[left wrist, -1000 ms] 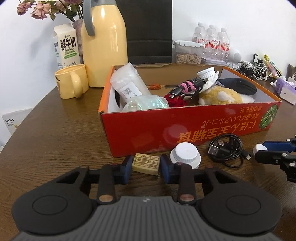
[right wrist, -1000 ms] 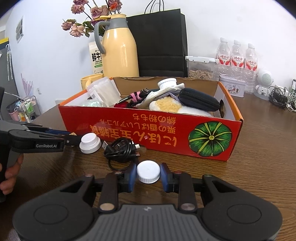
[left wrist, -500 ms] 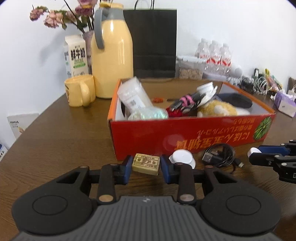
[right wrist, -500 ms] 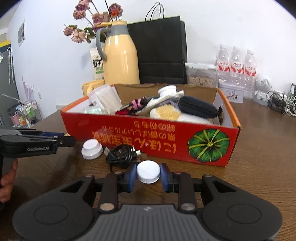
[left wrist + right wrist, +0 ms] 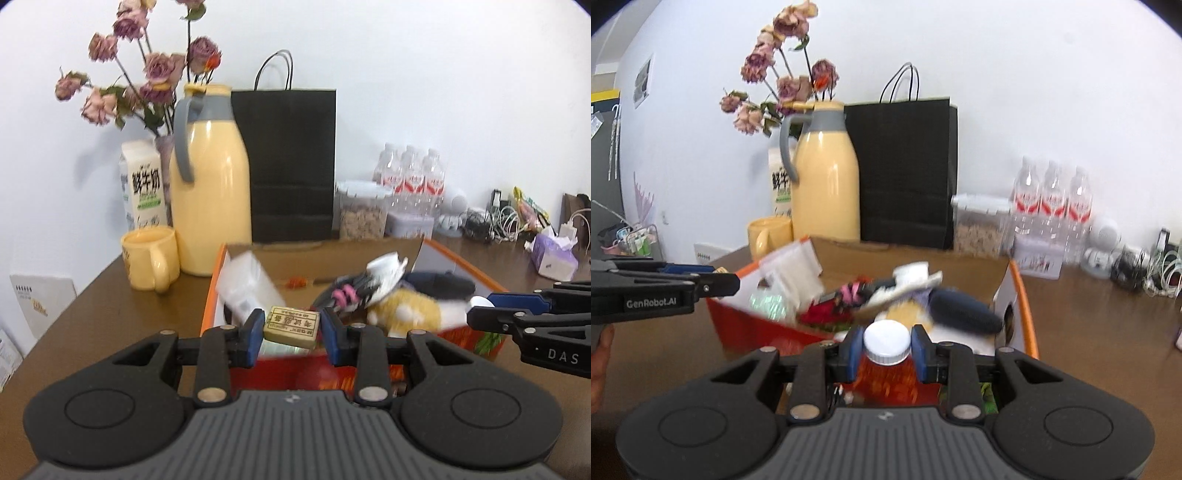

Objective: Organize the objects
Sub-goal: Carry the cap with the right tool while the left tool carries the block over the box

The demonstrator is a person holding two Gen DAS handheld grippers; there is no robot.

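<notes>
My left gripper (image 5: 291,326) is shut on a small tan printed block (image 5: 291,326) and holds it above the front left of the red cardboard box (image 5: 458,264). My right gripper (image 5: 886,341) is shut on a white screw cap (image 5: 886,340) and holds it over the box's front wall (image 5: 761,332). The box holds a plastic packet (image 5: 245,286), a black pouch (image 5: 964,312), a yellow plush toy (image 5: 410,310) and a pink-banded tool (image 5: 349,291). The right gripper also shows at the right of the left wrist view (image 5: 484,308). The left gripper shows at the left of the right wrist view (image 5: 718,277).
Behind the box stand a yellow thermos jug (image 5: 210,199), a yellow mug (image 5: 149,256), a milk carton (image 5: 142,184), a vase of dried flowers (image 5: 147,81), a black paper bag (image 5: 291,162), a snack jar (image 5: 364,210) and water bottles (image 5: 410,173). Cables (image 5: 495,221) and a tissue pack (image 5: 552,254) lie far right.
Both grippers have risen from the table in front of the box to above its front rim, each still holding its object. The cap and cable on the table are out of view.
</notes>
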